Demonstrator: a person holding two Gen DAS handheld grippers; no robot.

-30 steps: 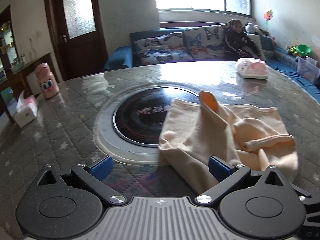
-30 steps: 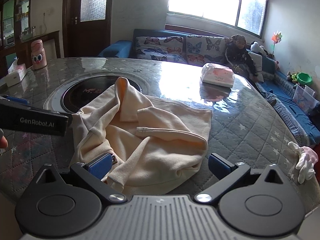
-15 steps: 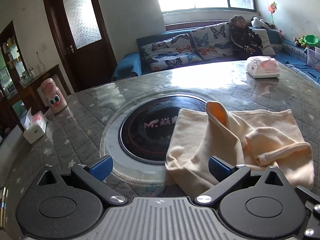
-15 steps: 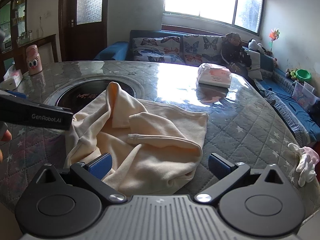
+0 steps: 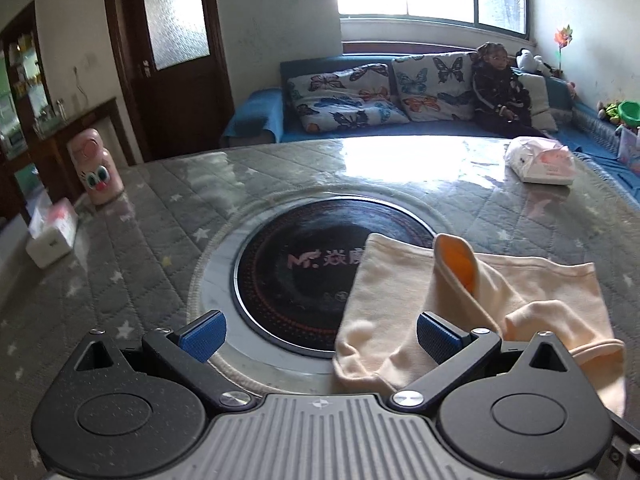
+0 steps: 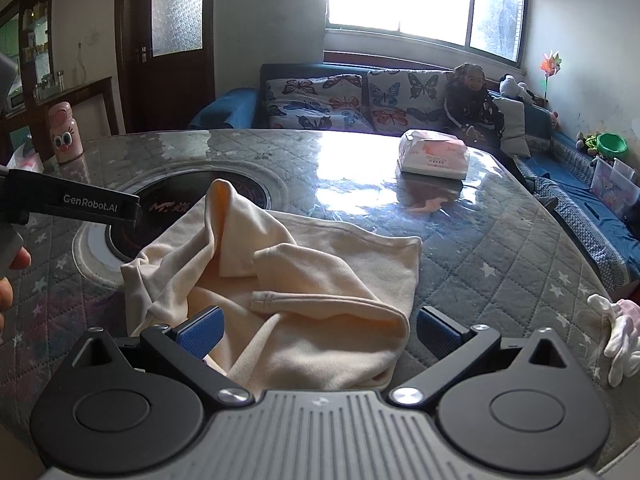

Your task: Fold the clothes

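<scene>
Basically a cream garment lies crumpled on the desk, its left part overlapping the black round cooktop set in the desk's middle. One fold of the garment sticks upright, orange lining showing in the left wrist view. A sleeve-like tube lies across the garment's near part.

Left gripper spread wide, holding nothing; its right blue pad sits in front of the garment's near-left edge, its left pad over the cooktop's pale ring. Cannot tell whether the pad touches cloth. From the right wrist view, the left gripper's black body marked GenRobot.AI shows just left of the garment, with fingertips of the person's hand at the frame edge.

Right gripper also spread wide, nothing pinched; garment's near edge sits between its pads, left pad right by the cloth, contact unclear.

Beyond the garment, a pink tissue pack rests on the desk. Far left of the garment: a pink cartoon bottle and a white tissue box. White glove at the desk's edge, right of the garment. Behind the desk, a blue sofa with butterfly cushions, a person seated.
</scene>
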